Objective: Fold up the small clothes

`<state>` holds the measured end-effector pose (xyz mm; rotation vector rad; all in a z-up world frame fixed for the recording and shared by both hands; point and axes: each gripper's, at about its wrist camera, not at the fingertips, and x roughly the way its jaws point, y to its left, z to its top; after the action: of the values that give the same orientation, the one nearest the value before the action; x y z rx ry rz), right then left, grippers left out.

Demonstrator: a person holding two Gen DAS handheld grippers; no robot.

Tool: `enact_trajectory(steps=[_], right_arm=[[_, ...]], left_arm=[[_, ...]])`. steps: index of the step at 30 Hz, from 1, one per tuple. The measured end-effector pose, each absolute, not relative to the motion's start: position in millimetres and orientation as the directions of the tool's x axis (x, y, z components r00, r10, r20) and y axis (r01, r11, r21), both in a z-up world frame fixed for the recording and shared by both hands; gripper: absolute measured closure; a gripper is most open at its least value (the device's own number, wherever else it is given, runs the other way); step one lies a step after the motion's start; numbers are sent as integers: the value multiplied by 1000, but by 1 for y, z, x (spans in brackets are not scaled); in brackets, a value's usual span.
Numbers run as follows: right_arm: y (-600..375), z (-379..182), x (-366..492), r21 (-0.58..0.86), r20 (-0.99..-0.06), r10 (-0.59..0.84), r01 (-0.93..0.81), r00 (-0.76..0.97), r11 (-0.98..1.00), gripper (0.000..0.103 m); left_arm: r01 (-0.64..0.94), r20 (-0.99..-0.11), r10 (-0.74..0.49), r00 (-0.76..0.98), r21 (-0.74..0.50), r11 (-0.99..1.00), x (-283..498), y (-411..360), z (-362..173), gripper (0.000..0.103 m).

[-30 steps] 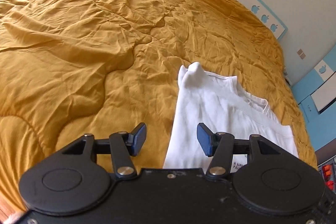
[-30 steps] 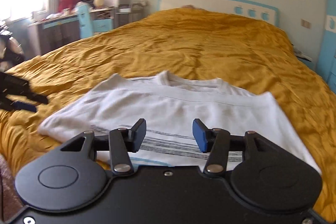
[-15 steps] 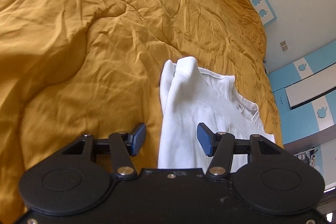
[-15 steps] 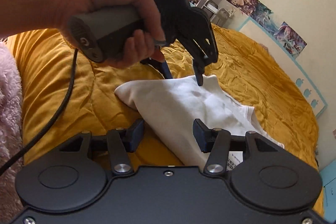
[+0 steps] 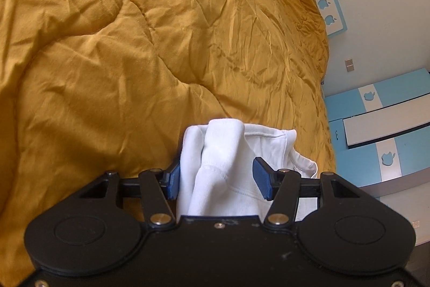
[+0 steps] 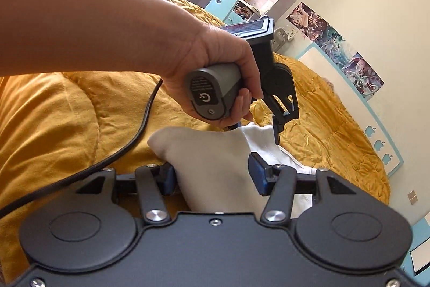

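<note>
both sets of jaws stand spread, each with white cloth between its blue pads but not pinched. nearest in the left wrist view, the left gripper (image 5: 216,180) straddles a raised fold of the white shirt (image 5: 223,155); the left pad touches the cloth, while the right pad stands apart from the bunched fold. nearest in the right wrist view, the right gripper (image 6: 212,175) frames another part of the white shirt (image 6: 212,152), with the fabric running back under its black body. the shirt lies on the mustard quilt (image 5: 134,58) of the bed, bunched and lifted at the edge where the left gripper sits. just beyond the shirt in the right wrist view, the person's left hand (image 6: 215,71) grips the grey handle of the left gripper (image 6: 258,135), whose fingers point down onto the shirt's far edge. a black cable (image 6: 126,149) trails from that handle across the quilt. beyond the shirt, far across the quilt, stands a white and blue headboard (image 6: 354,98) with apple cutouts, and posters (image 6: 336,53) hang on the wall above it.
</note>
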<state>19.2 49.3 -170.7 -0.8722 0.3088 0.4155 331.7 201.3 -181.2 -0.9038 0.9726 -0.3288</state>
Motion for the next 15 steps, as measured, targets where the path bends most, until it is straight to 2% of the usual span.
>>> enact_trajectory(steps=[4, 5, 6, 7, 8, 11, 15], right_arm=[[47, -169, 20, -669, -426, 230, -476, 875, 571, 54], [47, -168, 20, -661, -433, 240, -487, 869, 571, 57], [47, -169, 20, -648, -449, 250, -505, 858, 569, 68], [48, -169, 21, -633, -468, 256, -523, 846, 571, 80], [48, -169, 22, -620, -473, 258, -526, 842, 582, 83], [43, -164, 24, -577, -475, 269, -527, 838, 624, 85], [25, -149, 33, -432, -481, 315, -534, 818, 727, 86]], left_arm=[[-130, -571, -616, 543, -782, 610, 334, 202, -181, 47], [-121, -572, -615, 543, -778, 616, 334, 201, -180, 55], [-117, -576, -610, 544, -772, 624, 335, 200, -180, 56], [-112, -581, -602, 547, -764, 636, 336, 199, -179, 65], [-102, -597, -584, 550, -742, 663, 336, 198, -177, 90], [-88, -569, -602, 560, -763, 640, 334, 201, -179, 90], [-85, -536, -614, 580, -789, 609, 333, 201, -172, 91]])
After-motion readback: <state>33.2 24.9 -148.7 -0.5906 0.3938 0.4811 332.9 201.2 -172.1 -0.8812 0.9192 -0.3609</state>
